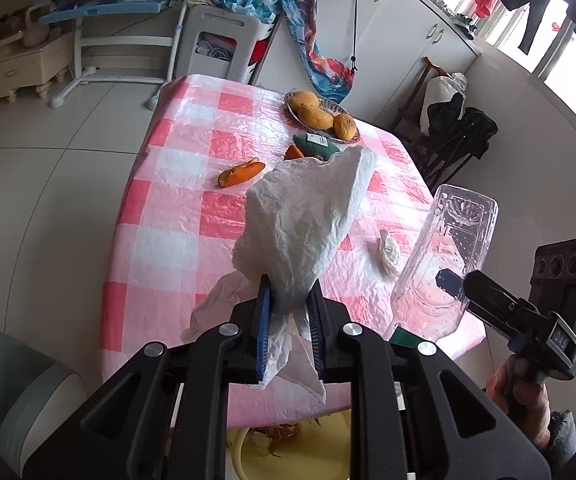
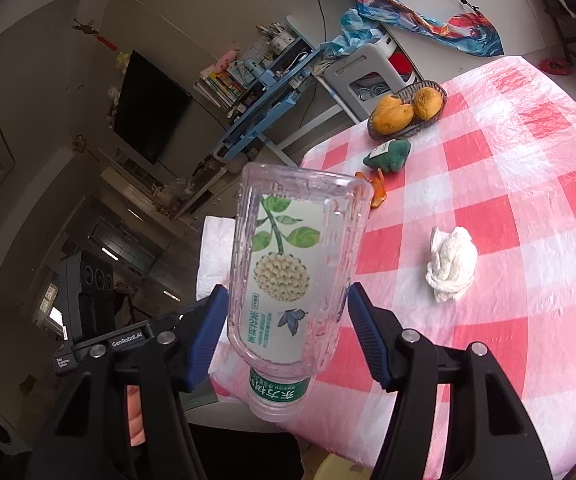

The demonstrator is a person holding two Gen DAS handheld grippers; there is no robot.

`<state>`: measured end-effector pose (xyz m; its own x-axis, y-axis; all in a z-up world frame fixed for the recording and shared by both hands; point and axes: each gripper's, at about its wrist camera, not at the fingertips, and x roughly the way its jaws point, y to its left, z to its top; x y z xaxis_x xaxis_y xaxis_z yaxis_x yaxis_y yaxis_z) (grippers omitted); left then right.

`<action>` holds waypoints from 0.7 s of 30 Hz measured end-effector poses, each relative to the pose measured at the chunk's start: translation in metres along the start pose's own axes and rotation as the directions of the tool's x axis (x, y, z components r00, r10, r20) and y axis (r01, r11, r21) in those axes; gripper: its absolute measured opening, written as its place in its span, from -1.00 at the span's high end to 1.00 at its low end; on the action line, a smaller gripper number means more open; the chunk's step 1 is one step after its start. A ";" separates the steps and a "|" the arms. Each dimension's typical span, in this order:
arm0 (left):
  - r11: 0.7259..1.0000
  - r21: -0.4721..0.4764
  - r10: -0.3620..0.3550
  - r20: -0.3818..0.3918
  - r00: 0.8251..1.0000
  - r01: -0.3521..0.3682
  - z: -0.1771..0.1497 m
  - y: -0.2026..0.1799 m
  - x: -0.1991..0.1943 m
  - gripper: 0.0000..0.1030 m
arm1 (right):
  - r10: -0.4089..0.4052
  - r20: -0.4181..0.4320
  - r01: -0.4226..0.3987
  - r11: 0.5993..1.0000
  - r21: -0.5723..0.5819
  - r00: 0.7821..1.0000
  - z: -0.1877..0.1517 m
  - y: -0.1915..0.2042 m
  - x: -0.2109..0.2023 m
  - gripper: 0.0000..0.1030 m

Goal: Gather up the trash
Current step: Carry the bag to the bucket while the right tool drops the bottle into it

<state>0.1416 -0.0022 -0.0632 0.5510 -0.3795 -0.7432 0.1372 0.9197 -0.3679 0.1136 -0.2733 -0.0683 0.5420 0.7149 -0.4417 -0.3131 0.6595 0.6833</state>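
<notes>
Here, beyond the basket (image 1: 294, 114) holding three mangoes (image 1: 318, 117), the left gripper (image 1: 288, 300) pinches a white tissue (image 1: 304, 220), and the right gripper (image 2: 284, 320) clamps an empty bottle (image 2: 292, 280).

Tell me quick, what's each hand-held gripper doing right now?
Left hand-held gripper: closed on a white paper towel.
Right hand-held gripper: closed on a clear plastic bottle, cap end toward the camera.

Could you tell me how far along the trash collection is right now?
Done: peels already lie in the yellow bin below the table edge. In hand: the left gripper pinches a white paper towel; the right gripper grips an empty plastic bottle. Left: a crumpled tissue, orange peels and a green wrapper remain on the tablecloth.
</notes>
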 end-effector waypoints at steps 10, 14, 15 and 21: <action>0.998 0.068 0.015 0.009 1.000 -0.015 -0.023 -0.020 -0.009 0.68 | -0.019 -0.038 0.017 0.998 -0.054 0.999 -0.047 0.019 -0.025 -0.17; 0.995 0.092 0.021 0.016 1.000 -0.022 -0.032 -0.028 -0.014 0.68 | -0.044 -0.062 0.039 0.996 -0.076 0.997 -0.062 0.023 -0.031 -0.17; 0.995 0.097 0.021 0.017 1.000 -0.022 -0.034 -0.029 -0.015 0.68 | -0.052 -0.070 0.046 0.995 -0.085 0.996 -0.065 0.024 -0.031 -0.17; 0.992 0.121 0.023 0.023 0.999 -0.025 -0.044 -0.038 -0.019 0.68 | -0.109 -0.140 0.086 0.983 -0.161 0.984 -0.088 0.034 -0.025 -0.17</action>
<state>0.0896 -0.0344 -0.0591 0.5730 -0.3562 -0.7381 0.2216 0.9344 -0.2790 0.0205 -0.2482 -0.0856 0.4587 0.6639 -0.5906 -0.3866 0.7476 0.5401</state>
